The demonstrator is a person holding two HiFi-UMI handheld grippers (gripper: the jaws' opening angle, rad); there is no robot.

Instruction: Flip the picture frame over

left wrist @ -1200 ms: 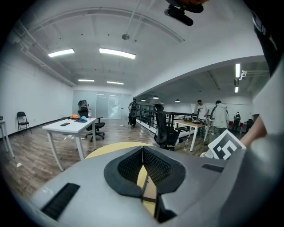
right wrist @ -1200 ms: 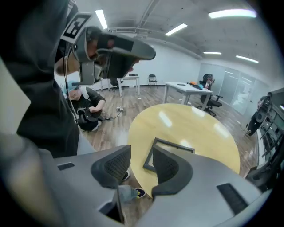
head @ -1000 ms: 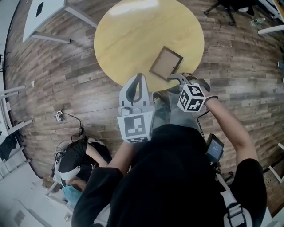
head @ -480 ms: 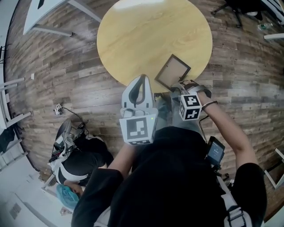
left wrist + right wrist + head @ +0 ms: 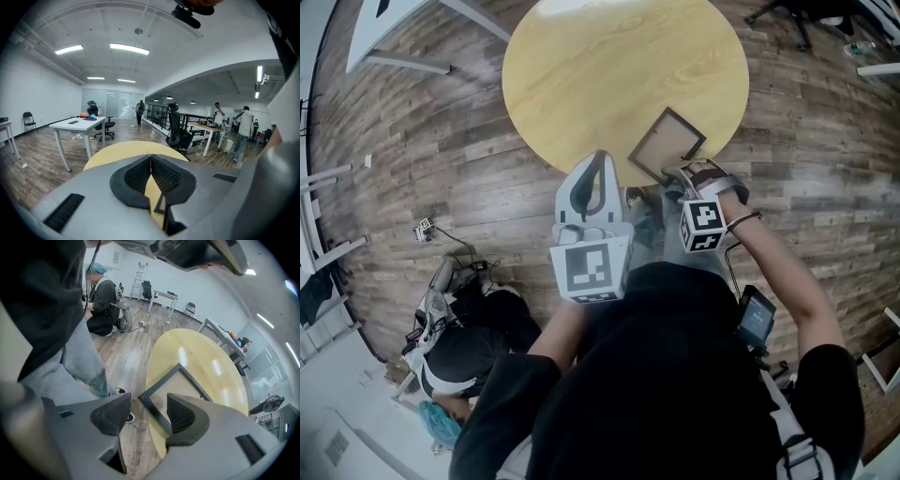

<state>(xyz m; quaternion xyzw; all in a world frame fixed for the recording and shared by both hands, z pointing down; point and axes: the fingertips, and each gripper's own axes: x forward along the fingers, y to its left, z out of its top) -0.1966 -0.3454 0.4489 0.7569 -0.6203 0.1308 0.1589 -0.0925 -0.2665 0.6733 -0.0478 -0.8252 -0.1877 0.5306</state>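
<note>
Head view: picture frame point(image 5: 667, 147) lies at the round surface's point(image 5: 600, 66) near edge, one corner by the right tool point(image 5: 677, 174). Left gripper view: left tool point(image 5: 151, 159) pressed together, empty. Right gripper view: jaws, just opened wide, straddle that corner.

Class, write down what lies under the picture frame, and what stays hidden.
Under the picture frame is the round wooden table, near its edge. The frame's lower face and the tabletop patch below it are covered, so unseen.
</note>
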